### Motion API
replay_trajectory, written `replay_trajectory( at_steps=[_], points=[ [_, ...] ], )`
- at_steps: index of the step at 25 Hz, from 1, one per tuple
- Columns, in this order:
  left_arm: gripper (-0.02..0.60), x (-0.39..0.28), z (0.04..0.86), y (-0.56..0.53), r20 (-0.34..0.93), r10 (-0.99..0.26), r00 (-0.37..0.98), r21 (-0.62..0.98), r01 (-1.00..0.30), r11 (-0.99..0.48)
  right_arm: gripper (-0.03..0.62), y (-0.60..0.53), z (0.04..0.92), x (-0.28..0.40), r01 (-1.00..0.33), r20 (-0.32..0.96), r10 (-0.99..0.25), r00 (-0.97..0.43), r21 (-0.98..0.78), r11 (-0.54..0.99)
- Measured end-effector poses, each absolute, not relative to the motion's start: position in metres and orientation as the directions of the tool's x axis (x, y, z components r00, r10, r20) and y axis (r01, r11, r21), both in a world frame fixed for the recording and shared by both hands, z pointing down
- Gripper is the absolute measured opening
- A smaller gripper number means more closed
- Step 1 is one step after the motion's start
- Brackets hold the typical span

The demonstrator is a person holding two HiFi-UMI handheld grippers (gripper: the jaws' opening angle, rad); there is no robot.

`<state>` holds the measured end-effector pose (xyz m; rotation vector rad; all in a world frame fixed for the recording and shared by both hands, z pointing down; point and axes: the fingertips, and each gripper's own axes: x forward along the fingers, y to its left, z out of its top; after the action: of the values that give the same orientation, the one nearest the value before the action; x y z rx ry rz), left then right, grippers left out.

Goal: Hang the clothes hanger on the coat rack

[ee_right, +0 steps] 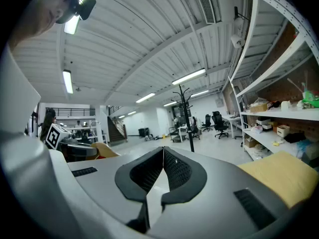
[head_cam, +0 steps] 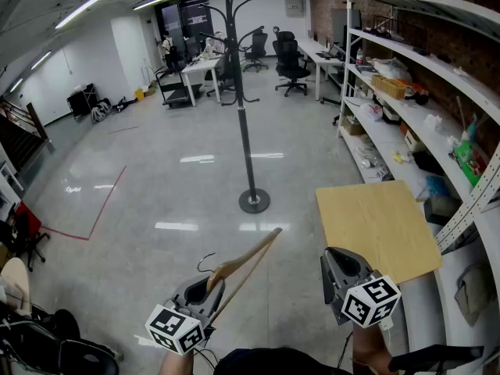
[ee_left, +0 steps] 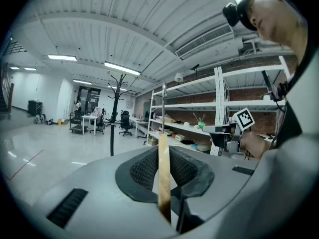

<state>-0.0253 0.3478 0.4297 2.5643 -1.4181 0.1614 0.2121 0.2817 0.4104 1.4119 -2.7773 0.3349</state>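
A wooden clothes hanger (head_cam: 248,258) with a dark wire hook is clamped in my left gripper (head_cam: 211,284), low in the head view, and slants up to the right. In the left gripper view the hanger's wood (ee_left: 163,173) stands edge-on between the jaws. The black coat rack (head_cam: 244,116) stands on the floor several steps ahead, its round base (head_cam: 254,201) beyond the hanger's tip. It also shows in the left gripper view as the coat rack (ee_left: 114,114) and in the right gripper view as the coat rack (ee_right: 187,117). My right gripper (head_cam: 335,255) is shut and holds nothing, its tips (ee_right: 163,152) meeting.
A light wooden tabletop (head_cam: 377,226) sits just ahead of my right gripper. Metal shelving (head_cam: 406,92) loaded with items runs along the right wall. Desks and office chairs (head_cam: 289,65) stand at the far end, behind the rack. The glossy floor (head_cam: 172,186) lies between me and the rack.
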Motion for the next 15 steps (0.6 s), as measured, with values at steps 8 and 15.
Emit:
replay_trajectory(
  at_steps=[8, 15],
  points=[
    [0.052, -0.008, 0.421, 0.311, 0.186, -0.817, 0.546, 0.109, -0.837, -0.536, 0.008, 0.254, 0.407, 0.211, -0.763, 0.087, -0.763, -0.641, -0.177, 0.621],
    [0.052, -0.018, 0.426, 0.256, 0.180, -0.793, 0.582, 0.162, -0.812, -0.560, 0.008, 0.202, 0.414, 0.203, -0.808, 0.123, -0.802, -0.584, -0.178, 0.561]
  ],
)
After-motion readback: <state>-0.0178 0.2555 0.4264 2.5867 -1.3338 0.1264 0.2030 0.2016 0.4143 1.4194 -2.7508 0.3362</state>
